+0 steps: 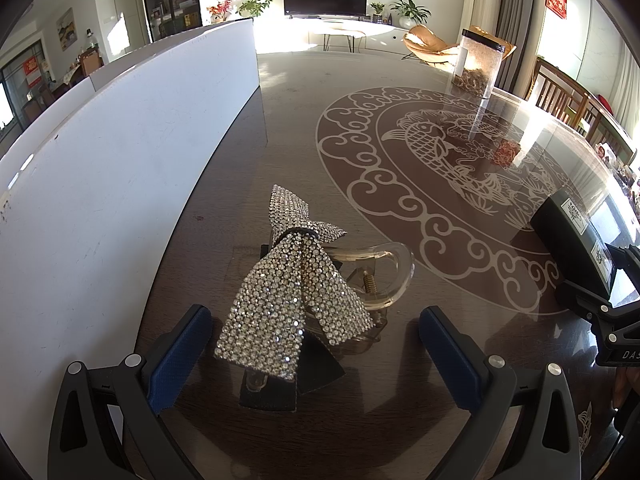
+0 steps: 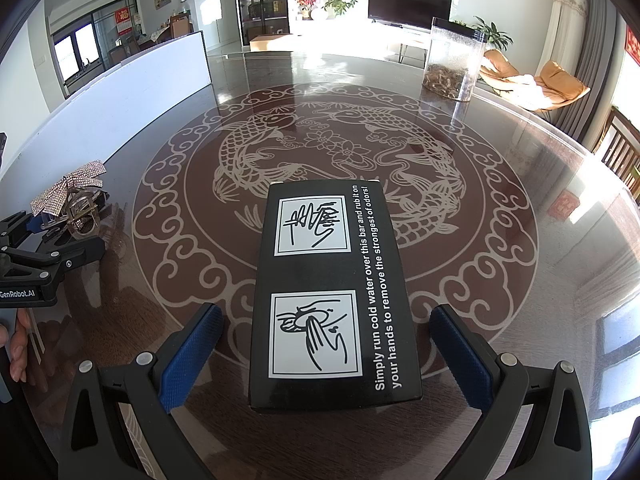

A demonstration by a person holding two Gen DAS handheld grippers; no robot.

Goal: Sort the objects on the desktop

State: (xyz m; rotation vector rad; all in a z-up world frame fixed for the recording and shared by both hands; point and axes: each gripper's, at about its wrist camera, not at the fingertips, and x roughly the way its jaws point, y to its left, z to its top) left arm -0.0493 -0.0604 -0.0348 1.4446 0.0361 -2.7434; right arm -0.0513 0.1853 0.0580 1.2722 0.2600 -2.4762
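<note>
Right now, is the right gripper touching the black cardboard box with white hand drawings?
Apart. The right wrist view shows table on both sides between the box and the open right gripper.

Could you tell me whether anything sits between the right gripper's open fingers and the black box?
Nothing visible does. The right gripper is open, the black box lies on the table between its fingers, and both gaps show only bare tabletop.

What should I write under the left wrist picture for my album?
An open hand-held gripper lines up with a sparkly bow hair clip on the glossy fish-pattern table.
</note>
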